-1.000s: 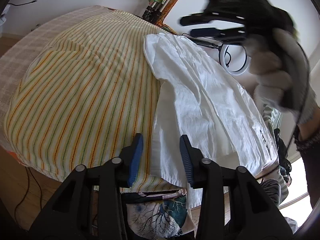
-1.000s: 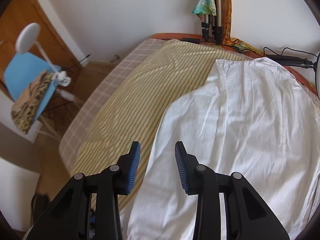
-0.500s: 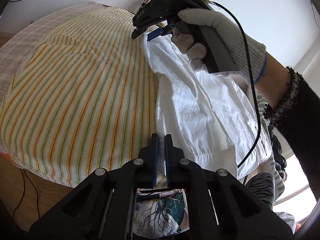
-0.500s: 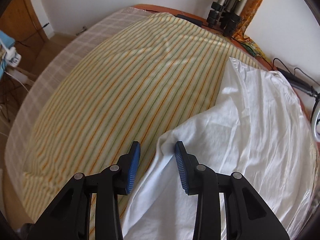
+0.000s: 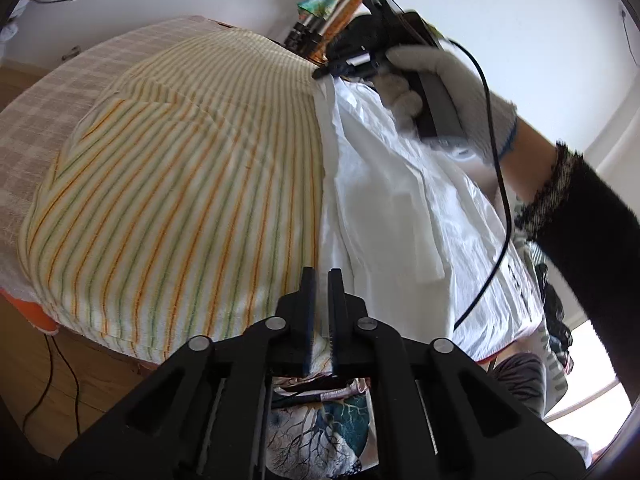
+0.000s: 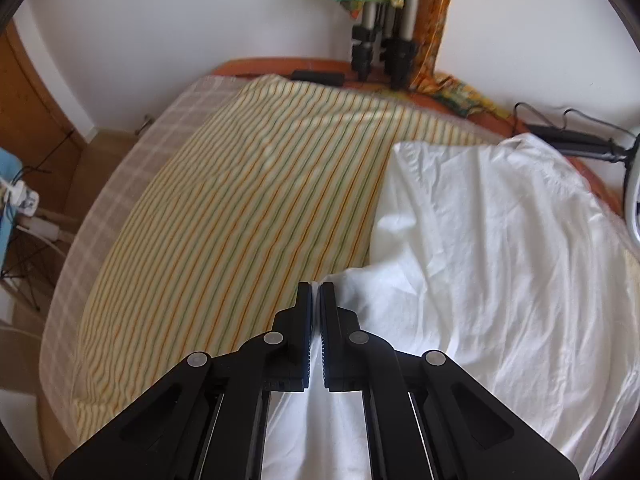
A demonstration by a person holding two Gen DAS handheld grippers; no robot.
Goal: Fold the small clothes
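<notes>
A white-walled room, and most of it taken up by a bed (image 6: 132, 208) under a checked beige cover, with a yellow blanket (image 5: 180, 200) striped in orange and green laid over the top. Along the blanket's right side lies a white shirt (image 5: 400, 208), creased and partly doubled over on itself, its near end hanging off the edge of the bed. The left gripper (image 5: 319, 280) sits at that near edge with its jaws drawn almost together and a thin strip of the white cloth between them. Further up the bed, the right gripper (image 5: 332, 70), held in a grey-gloved hand (image 5: 444, 80), has pinched the shirt's far corner; from its own camera, the right gripper (image 6: 316, 292) shows its jaws closed tight on a peak of white fabric, the rest of the shirt (image 6: 500, 260) spreading away to the right. Black tripod legs (image 6: 380, 52) stand against the wall beyond the bed
</notes>
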